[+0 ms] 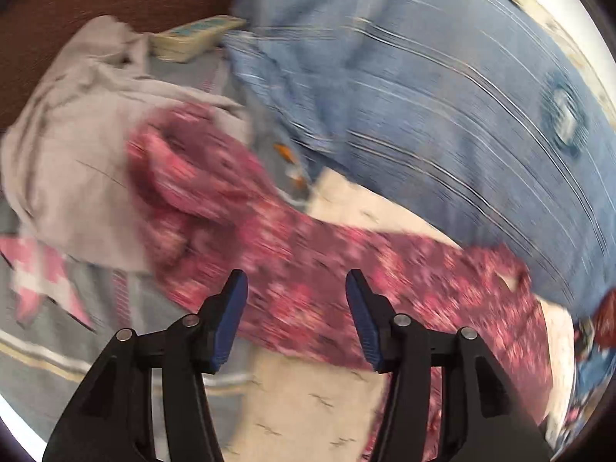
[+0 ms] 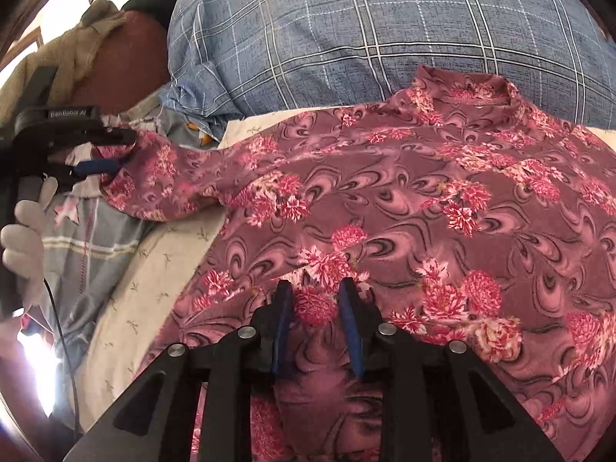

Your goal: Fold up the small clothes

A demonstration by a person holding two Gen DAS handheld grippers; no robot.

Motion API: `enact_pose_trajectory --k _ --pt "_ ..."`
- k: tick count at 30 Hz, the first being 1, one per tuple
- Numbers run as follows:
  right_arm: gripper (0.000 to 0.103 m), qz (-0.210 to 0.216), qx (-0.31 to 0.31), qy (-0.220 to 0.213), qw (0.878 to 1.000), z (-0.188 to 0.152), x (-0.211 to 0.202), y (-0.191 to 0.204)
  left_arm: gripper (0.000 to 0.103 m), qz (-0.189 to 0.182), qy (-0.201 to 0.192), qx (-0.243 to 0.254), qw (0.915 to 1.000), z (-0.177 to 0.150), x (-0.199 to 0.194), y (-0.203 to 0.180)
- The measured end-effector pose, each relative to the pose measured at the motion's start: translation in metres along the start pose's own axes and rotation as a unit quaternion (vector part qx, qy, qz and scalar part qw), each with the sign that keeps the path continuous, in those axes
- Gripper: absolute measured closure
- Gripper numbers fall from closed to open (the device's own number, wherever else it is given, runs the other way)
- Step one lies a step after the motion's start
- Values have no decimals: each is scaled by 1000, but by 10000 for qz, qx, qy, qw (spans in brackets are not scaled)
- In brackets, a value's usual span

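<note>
A maroon top with pink flowers (image 2: pixel 423 192) lies spread flat on a cream sheet (image 2: pixel 154 269), collar toward a pillow. My right gripper (image 2: pixel 315 296) hovers low over the top's body. Its blue pads stand a little apart over the cloth and do not pinch it. One sleeve (image 2: pixel 173 169) reaches out left to my left gripper (image 2: pixel 106 152), which a white-gloved hand (image 2: pixel 27 238) holds. In the blurred left wrist view the left gripper (image 1: pixel 296 292) is open above that sleeve (image 1: pixel 308 261), and nothing is gripped.
A large blue checked pillow (image 2: pixel 346 38) lies behind the top. A pale grey garment (image 1: pixel 77 154) is heaped beside the sleeve, with a remote-like object (image 1: pixel 196 36) behind it. A grey-blue striped cloth (image 2: pixel 84 254) lies at the left.
</note>
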State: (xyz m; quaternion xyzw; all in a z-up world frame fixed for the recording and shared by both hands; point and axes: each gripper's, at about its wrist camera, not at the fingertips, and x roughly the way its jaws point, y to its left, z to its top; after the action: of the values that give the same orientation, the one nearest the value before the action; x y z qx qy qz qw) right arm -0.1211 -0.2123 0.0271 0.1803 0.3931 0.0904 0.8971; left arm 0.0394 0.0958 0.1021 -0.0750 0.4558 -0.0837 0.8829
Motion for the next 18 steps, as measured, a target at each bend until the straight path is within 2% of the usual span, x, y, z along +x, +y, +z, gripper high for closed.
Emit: enact_pose_trajectory --k 2,5,6,9,13,15,16,17,18 --pt "76 191 182 -31 9996 -1 1 -6 51 133 42 -143 9998 13 -2 12" --pt "75 414 360 -62 9985 0 4 -12 40 424 132 -445 9980 29 -3 28" --pt "76 463 400 -75 9981 -1 3 -13 39 510 182 -561 9970 34 0 32" --pt "76 590 509 -93 9969 1 6 -17 39 768 363 -642 9943 42 12 30" --pt "76 797 675 -117 9945 1 6 -24 39 1397 671 -728 9852 52 39 34" --pt "76 853 717 -129 9937 0 6 -25 40 1368 690 -926 9838 51 45 39" --pt "76 870 726 -133 9935 0 6 -26 45 1277 604 -1045 9844 50 44 42" --pt "76 883 732 -137 9933 0 6 -26 75 1226 551 -1113 9846 50 42 45" --pt "76 902 743 -143 9930 0 5 -27 100 1144 602 -1138 9851 50 42 48"
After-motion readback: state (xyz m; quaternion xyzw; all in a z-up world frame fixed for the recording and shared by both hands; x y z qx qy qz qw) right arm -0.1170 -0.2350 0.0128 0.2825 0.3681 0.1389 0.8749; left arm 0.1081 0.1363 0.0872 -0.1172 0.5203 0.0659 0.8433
